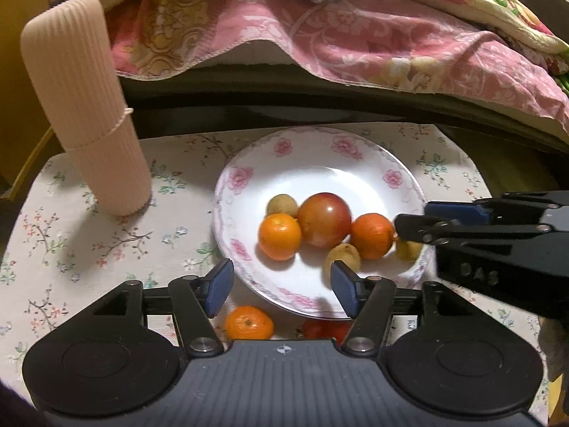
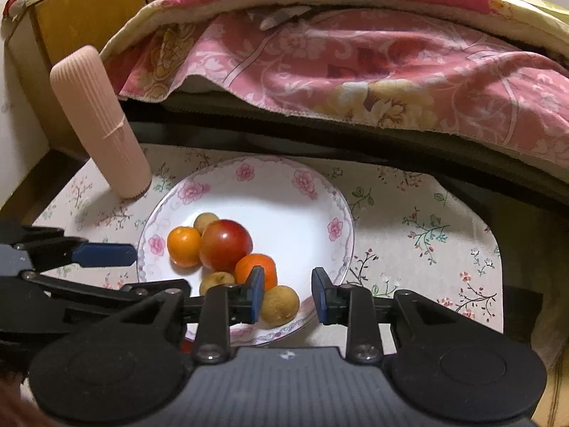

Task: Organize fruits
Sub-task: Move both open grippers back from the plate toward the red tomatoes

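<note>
A white plate with pink flowers (image 1: 320, 156) (image 2: 277, 192) holds a red apple (image 1: 324, 220) (image 2: 225, 245), two oranges (image 1: 279, 236) (image 1: 371, 235) and several small yellow-brown fruits (image 1: 282, 205). My right gripper (image 2: 288, 293) is open over the plate's near rim, with a yellow-brown fruit (image 2: 280, 305) lying between its fingers, against the left pad. It enters the left wrist view from the right (image 1: 412, 226). My left gripper (image 1: 281, 286) is open and empty above the plate's front edge. An orange (image 1: 250, 323) and a red fruit (image 1: 325, 329) lie on the cloth below it.
A tall ribbed pink cylinder (image 1: 85, 106) (image 2: 99, 124) stands at the back left on the floral tablecloth (image 1: 106, 235). A pink patterned blanket (image 1: 355, 28) hangs over a bed behind the table. A yellow cabinet (image 2: 81, 10) is at far left.
</note>
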The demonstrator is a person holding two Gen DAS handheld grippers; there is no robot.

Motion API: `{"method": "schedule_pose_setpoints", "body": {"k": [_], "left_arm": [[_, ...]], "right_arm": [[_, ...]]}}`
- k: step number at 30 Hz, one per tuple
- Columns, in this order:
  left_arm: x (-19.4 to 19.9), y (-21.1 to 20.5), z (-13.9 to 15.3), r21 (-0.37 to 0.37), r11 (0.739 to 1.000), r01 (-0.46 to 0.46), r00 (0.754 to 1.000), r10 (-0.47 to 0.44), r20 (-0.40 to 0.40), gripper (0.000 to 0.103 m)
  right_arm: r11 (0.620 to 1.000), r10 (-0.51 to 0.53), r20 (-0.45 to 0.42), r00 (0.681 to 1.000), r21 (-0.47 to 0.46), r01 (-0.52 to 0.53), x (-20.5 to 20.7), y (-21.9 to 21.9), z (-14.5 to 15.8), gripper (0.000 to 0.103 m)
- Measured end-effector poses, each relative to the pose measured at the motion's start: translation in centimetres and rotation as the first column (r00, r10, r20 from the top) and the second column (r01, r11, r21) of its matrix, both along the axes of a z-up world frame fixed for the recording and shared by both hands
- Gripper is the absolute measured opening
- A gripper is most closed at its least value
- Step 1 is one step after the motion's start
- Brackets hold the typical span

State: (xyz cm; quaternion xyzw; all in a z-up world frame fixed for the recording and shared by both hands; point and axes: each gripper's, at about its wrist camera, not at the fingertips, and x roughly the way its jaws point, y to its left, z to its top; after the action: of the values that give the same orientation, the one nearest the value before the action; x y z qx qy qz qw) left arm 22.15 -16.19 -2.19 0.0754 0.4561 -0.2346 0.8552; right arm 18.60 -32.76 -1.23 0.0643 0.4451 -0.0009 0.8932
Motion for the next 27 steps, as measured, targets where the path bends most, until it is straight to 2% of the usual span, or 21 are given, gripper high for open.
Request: {"method": "schedule_pose_setpoints", "body": {"k": [6,15,23,27], "left_arm": [[-0.1,1.1,0.5,-0.011,1.0,-0.025,0.999,0.025,-0.021,0.068],[-2.1,3.0,1.3,0.012,0.999,-0.041,0.999,0.042,-0.026,0.069],[-4.1,6.6,1.4,-0.008,0.993,-0.115,0.99,0.114,-0.079,0.072],[-4.6,7.2,0.8,0.003,0.994,-0.112,0.989,0.111,-0.097,0.072]], "right_arm": [[1.0,-0.004,0.006,1.0,-0.003,0.004,-0.5,0.0,0.4,0.034],[0.998,0.067,0.011,0.998,-0.002,-0.067,-1.8,1.9,1.4,0.034],[0.989,0.141,-0.037,0.989,0.048,-0.139,-3.9,3.5,0.7,0.034],[0.984,0.171,-0.065,0.983,0.069,-0.167,-4.4,4.4,-0.1,0.034]]}}
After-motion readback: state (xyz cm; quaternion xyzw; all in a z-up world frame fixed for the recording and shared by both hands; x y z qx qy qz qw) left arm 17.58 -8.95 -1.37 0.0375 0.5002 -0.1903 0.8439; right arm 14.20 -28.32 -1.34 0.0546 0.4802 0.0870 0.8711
